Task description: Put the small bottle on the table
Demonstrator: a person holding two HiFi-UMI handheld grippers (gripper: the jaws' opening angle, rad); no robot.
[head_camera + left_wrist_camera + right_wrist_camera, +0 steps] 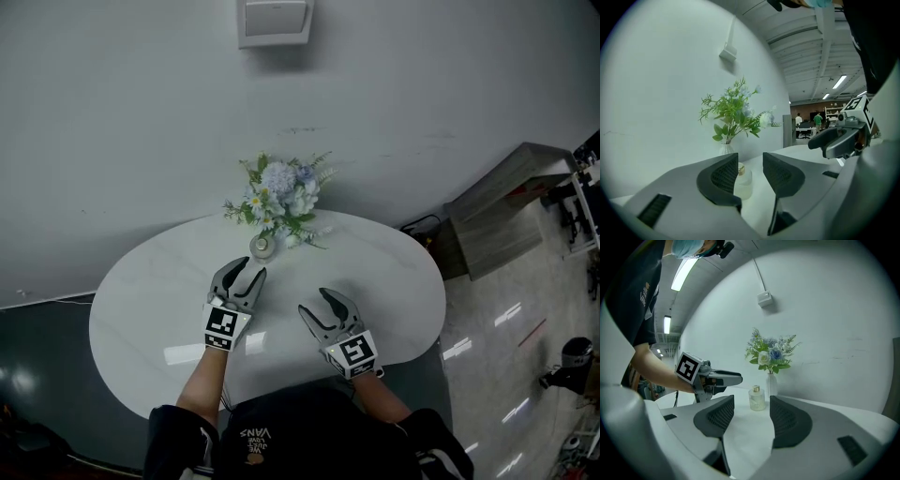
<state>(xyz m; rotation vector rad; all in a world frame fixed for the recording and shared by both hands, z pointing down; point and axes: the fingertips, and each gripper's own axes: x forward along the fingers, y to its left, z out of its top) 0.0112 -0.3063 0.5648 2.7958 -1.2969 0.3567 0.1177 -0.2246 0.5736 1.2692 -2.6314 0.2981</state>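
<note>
Left gripper (750, 165): jaws apart, clamped on nothing. Small bottle (743, 182), clear with a gold cap, stands upright on the white table (141, 309) just past the jaw tips at 12 o'clock. It is partly hidden behind the left-hand jaw, and no pad touches it.

Right gripper (751, 405): jaws apart, only bare table between them. In the right gripper view the bottle sits at 12 o'clock, farther off, clear of the left gripper's tips at 10 o'clock.

Vase of flowers (772, 383): just beyond the bottle at 1 o'clock, near the wall. Both grippers sit low over the table's near half.
</note>
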